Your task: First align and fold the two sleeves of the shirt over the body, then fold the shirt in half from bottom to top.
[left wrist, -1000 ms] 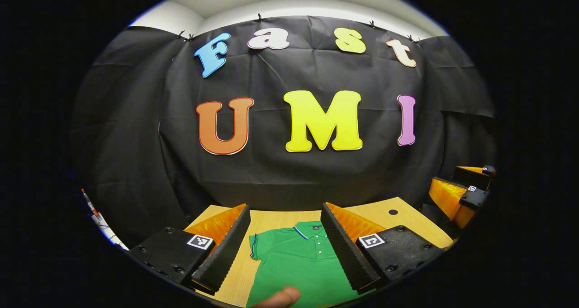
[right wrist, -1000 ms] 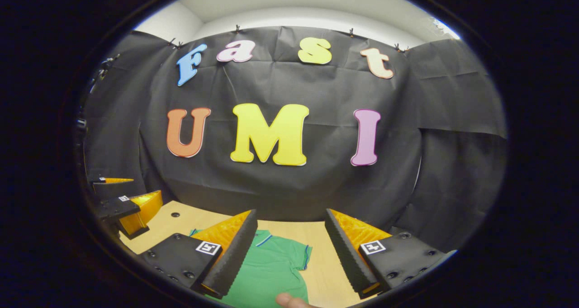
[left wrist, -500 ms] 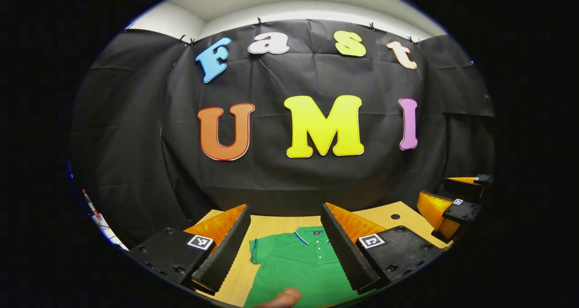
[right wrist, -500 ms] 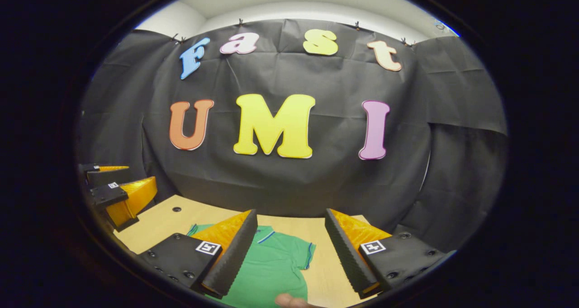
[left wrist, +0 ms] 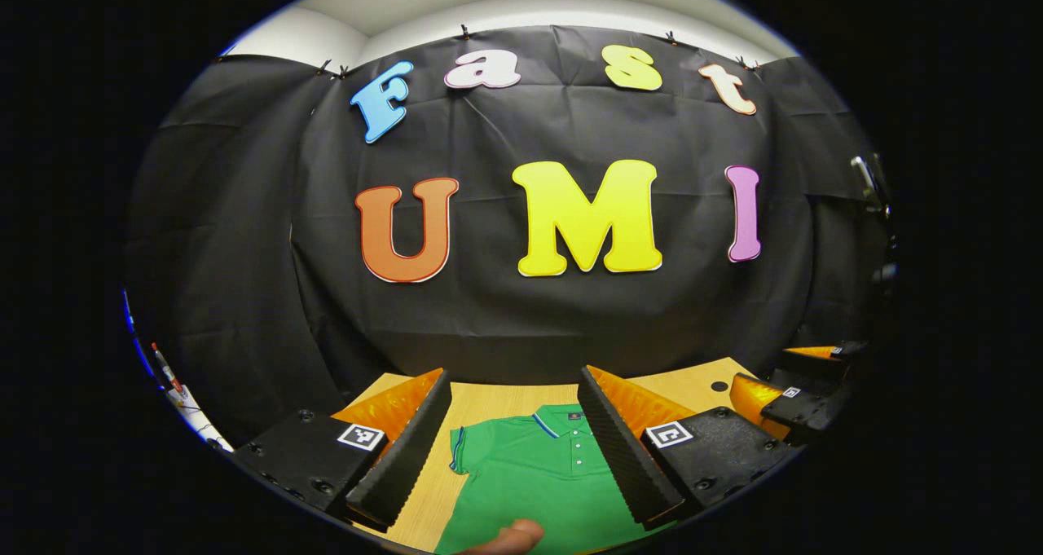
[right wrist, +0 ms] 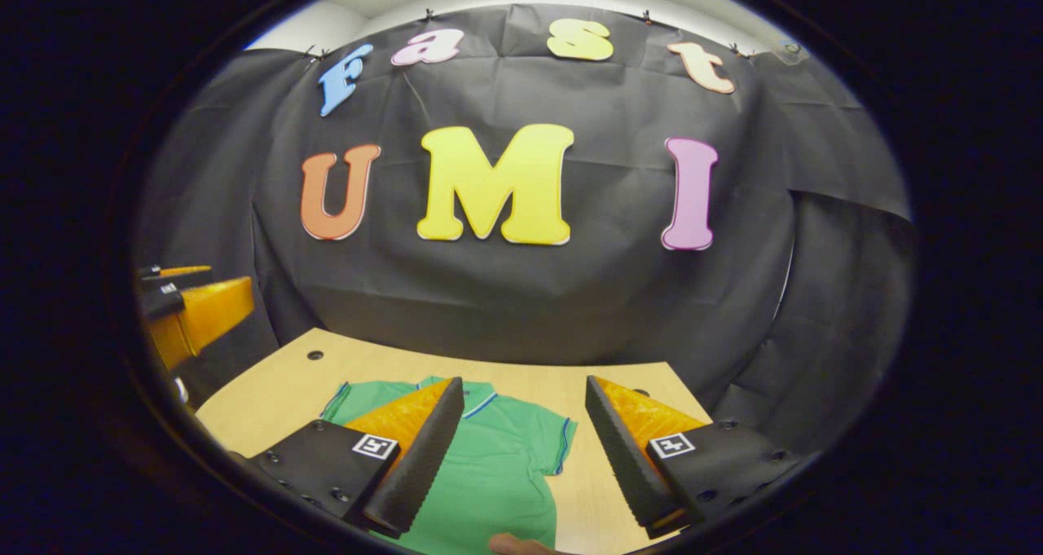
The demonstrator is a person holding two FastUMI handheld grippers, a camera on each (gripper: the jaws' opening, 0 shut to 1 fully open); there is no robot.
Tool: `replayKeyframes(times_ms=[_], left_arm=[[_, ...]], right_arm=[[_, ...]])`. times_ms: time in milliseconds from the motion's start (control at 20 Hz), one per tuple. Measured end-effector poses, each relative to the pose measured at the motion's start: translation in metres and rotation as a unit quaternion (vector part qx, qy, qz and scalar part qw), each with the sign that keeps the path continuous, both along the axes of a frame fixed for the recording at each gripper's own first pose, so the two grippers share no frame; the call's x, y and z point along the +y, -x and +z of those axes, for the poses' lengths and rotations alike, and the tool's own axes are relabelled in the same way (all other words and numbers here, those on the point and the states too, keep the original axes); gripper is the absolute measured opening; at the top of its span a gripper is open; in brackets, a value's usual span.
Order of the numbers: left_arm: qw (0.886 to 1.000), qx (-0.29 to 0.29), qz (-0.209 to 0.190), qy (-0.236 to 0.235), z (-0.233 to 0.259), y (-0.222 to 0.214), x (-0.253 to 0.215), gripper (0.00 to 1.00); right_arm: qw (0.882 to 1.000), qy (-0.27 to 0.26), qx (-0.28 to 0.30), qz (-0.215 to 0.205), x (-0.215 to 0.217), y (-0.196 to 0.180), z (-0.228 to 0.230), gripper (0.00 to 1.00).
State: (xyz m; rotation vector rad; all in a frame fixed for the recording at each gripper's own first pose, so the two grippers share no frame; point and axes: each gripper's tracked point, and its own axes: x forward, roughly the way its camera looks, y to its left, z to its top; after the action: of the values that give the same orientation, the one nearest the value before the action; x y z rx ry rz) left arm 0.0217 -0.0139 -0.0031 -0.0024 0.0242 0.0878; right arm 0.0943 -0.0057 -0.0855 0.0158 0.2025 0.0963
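Both tools, left tool [left wrist: 513, 441] and right tool [right wrist: 521, 449], stand wide apart, holding nothing. Ahead and below them, the green polo shirt [left wrist: 538, 477] lies flat on the counter [right wrist: 269, 396]. Judged soft, light, limp; best pinched at each sleeve hem [right wrist: 562, 449].

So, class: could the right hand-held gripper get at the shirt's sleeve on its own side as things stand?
Probably yes. The right hand-held gripper is open above the green shirt, and the sleeve lies flat on the wooden table between its fingers, with nothing on top. The left hand-held gripper is off to the side.
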Motion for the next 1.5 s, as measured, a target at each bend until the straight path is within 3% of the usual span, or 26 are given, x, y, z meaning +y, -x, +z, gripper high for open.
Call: replayKeyframes(times_ms=[300,550,600,700,900,950,1000,1150,1350,1500], left_arm=[[1.000,0.008,0.011,0.008,0.005,0.000,-0.007,1.00],[1.000,0.011,0.027,0.001,0.009,0.010,-0.008,0.94],[0.999,0.013,0.030,-0.001,0.008,0.013,-0.008,1.00],[0.999,0.019,0.040,-0.010,0.003,0.023,-0.005,1.00],[0.996,0.042,0.072,-0.036,-0.012,0.038,0.012,1.00],[0.995,0.048,0.077,-0.037,-0.015,0.041,0.015,0.94],[0.995,0.052,0.081,-0.035,-0.018,0.043,0.017,1.00],[0.994,0.059,0.089,-0.029,-0.021,0.049,0.020,1.00],[0.993,0.063,0.096,-0.032,-0.020,0.053,0.026,1.00],[0.993,0.068,0.097,-0.029,-0.023,0.054,0.028,1.00]], right_arm=[[0.998,0.000,0.067,-0.013,-0.024,-0.057,-0.080,0.94],[0.987,-0.012,0.154,-0.031,-0.039,-0.107,-0.170,0.96],[0.985,-0.010,0.167,-0.032,-0.040,-0.117,-0.186,0.96],[0.981,-0.006,0.192,-0.030,-0.042,-0.135,-0.215,0.96],[0.972,0.018,0.230,-0.042,-0.051,-0.155,-0.259,0.96],[0.971,0.020,0.234,-0.041,-0.051,-0.157,-0.264,0.96],[0.970,0.018,0.240,-0.040,-0.051,-0.158,-0.269,0.96],[0.964,0.008,0.264,-0.037,-0.047,-0.154,-0.282,0.96],[0.960,-0.018,0.279,-0.028,-0.038,-0.155,-0.289,0.86],[0.958,-0.026,0.283,-0.029,-0.041,-0.154,-0.289,0.64]])
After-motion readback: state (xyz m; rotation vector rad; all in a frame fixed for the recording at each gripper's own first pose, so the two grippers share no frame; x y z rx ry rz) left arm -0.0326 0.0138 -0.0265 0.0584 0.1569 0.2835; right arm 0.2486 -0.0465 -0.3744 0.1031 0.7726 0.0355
